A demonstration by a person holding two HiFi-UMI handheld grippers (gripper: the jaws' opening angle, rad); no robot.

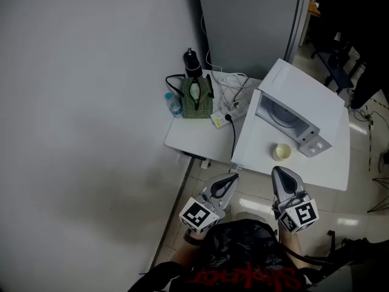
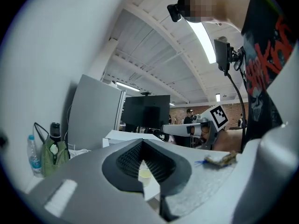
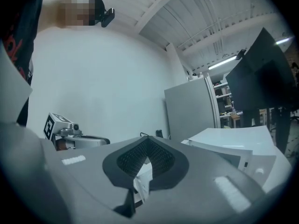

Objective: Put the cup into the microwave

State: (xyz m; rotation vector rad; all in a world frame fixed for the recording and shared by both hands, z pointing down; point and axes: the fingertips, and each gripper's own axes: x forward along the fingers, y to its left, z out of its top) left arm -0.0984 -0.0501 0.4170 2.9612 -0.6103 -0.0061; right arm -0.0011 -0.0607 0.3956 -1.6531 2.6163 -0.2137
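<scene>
A small pale yellow cup (image 1: 282, 151) stands on the white table (image 1: 328, 175), right in front of the white microwave (image 1: 290, 109). The microwave's front faces me, with a round plate showing inside; I cannot tell how its door stands. My left gripper (image 1: 232, 177) and right gripper (image 1: 278, 171) hover side by side just short of the table's near edge, both shut and empty. In the left gripper view the cup (image 2: 145, 174) shows in the notch of the left gripper (image 2: 144, 158). The right gripper (image 3: 146, 154) points level past the microwave (image 3: 233, 146).
A smaller white table (image 1: 200, 135) on the left carries a green striped bag (image 1: 197, 99), a black flask (image 1: 192, 62), a water bottle (image 1: 174, 105), a power strip (image 1: 222, 118) and cables. A grey cabinet (image 1: 252, 23) stands behind, a blank wall at left, and an office chair (image 1: 338, 66) far right.
</scene>
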